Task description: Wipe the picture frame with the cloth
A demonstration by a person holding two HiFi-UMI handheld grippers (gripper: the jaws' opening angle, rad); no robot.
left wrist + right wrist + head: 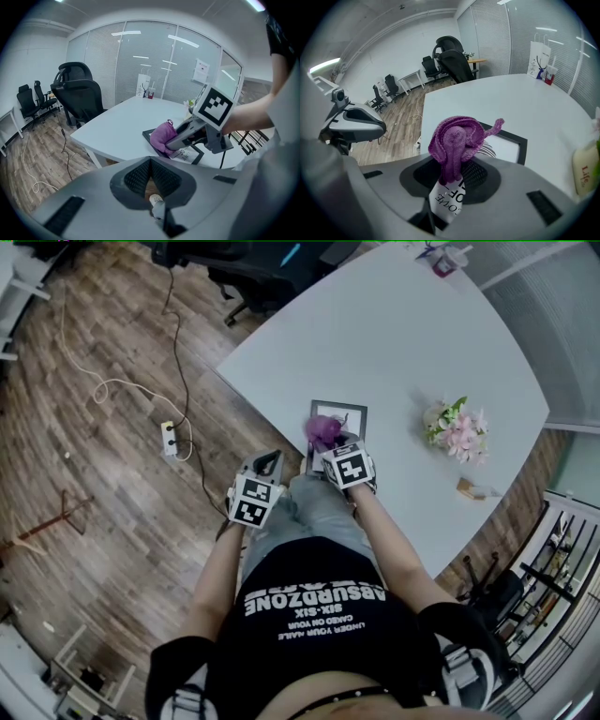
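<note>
A black picture frame (339, 412) with a white print lies flat near the front edge of the white table (394, 343). A purple cloth (324, 430) is bunched on the frame's near part. My right gripper (331, 442) is shut on this cloth and holds it down on the frame. In the right gripper view the cloth (457, 140) bulges out between the jaws of the right gripper (452, 176), with the frame (508, 146) behind it. My left gripper (270, 459) hangs off the table over the floor to the left, shut and empty; its jaws meet in the left gripper view (151, 176).
Pink flowers (457, 430) stand right of the frame, and a small bottle (473, 488) lies near the table's right edge. A paper bag and cup (144, 86) sit at the far end. Black office chairs (79, 96) stand beyond the table. A power strip (170, 439) and cable lie on the wood floor.
</note>
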